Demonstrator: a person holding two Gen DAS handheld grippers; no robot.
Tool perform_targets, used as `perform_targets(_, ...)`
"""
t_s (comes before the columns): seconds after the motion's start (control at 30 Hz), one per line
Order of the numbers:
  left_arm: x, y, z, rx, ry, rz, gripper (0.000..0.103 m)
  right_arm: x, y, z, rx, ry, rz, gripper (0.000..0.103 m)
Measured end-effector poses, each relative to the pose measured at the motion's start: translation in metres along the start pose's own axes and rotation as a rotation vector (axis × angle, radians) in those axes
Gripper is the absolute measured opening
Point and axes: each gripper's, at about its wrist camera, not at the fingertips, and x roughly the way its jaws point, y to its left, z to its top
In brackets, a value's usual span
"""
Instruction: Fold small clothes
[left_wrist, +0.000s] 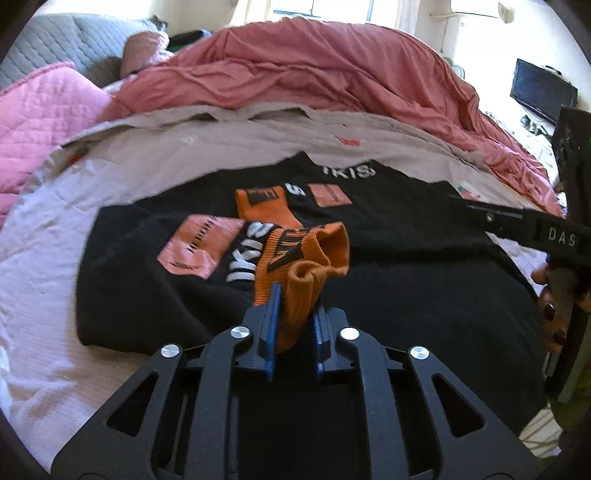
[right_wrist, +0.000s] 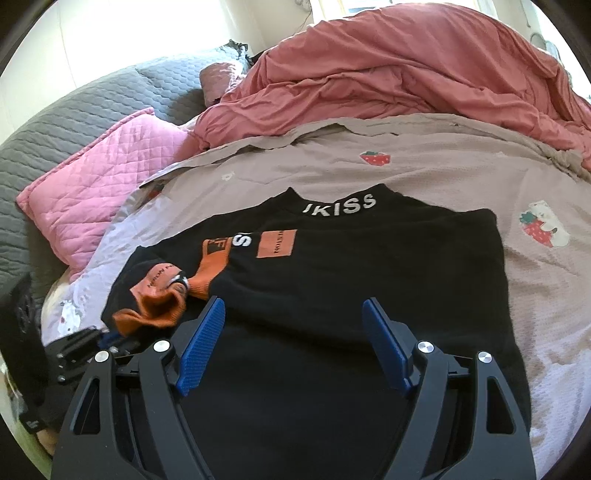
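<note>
— On the bed (right_wrist: 424, 177), what does the left gripper (left_wrist: 293, 317) hold?
— An orange cuff (left_wrist: 314, 266) of the black sweater (right_wrist: 369, 280), pinched between its blue pads; the sweater lies flat on the strawberry sheet.
— And the right gripper (right_wrist: 295, 306)?
— Its jaws stand wide over the sweater, holding nothing.

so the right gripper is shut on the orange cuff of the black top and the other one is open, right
No, the sides are swapped: the left gripper is shut on the orange cuff of the black top, as the left wrist view shows; the right gripper is open.
</note>
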Motion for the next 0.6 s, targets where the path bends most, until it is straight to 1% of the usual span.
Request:
perform_targets(0.1, 0.002, -0.003, -0.002, 0.003, 0.027, -0.025, 0.012, 0.003, 0.005, 0.000, 0.009, 0.014, 0.029, 0.076)
perform_targets(0.2, -0.002, -0.005, -0.003, -0.004, 0.035, -0.079, 0.020, 0.007, 0.012, -0.002, 0.016, 0.033, 0.060, 0.076)
perform_targets(0.23, -0.003, -0.007, -0.003, 0.003, 0.034, -0.099, 0.020, 0.009, 0.014, -0.002, 0.019, 0.040, 0.072, 0.076)
perform_targets(0.33, -0.015, -0.011, -0.003, 0.027, 0.004, -0.119, 0.022, 0.014, 0.019, -0.004, 0.028, 0.061, 0.100, 0.076)
perform_targets(0.43, -0.029, 0.001, 0.000, -0.018, -0.040, -0.143, 0.029, 0.019, 0.024, -0.007, 0.040, 0.086, 0.125, 0.076)
perform_targets(0.47, -0.035, 0.009, 0.002, -0.052, -0.065, -0.141, 0.033, 0.020, 0.025, -0.008, 0.042, 0.093, 0.132, 0.076)
perform_targets(0.5, -0.040, 0.019, 0.003, -0.085, -0.091, -0.109, 0.034, 0.023, 0.029, -0.010, 0.043, 0.107, 0.143, 0.076)
perform_targets(0.53, -0.043, 0.024, 0.004, -0.106, -0.103, -0.092, 0.035, 0.026, 0.031, -0.011, 0.041, 0.115, 0.150, 0.076)
perform_targets(0.6, -0.046, 0.047, 0.005, -0.204, -0.126, -0.047, 0.036, 0.031, 0.039, -0.015, 0.031, 0.136, 0.164, 0.076)
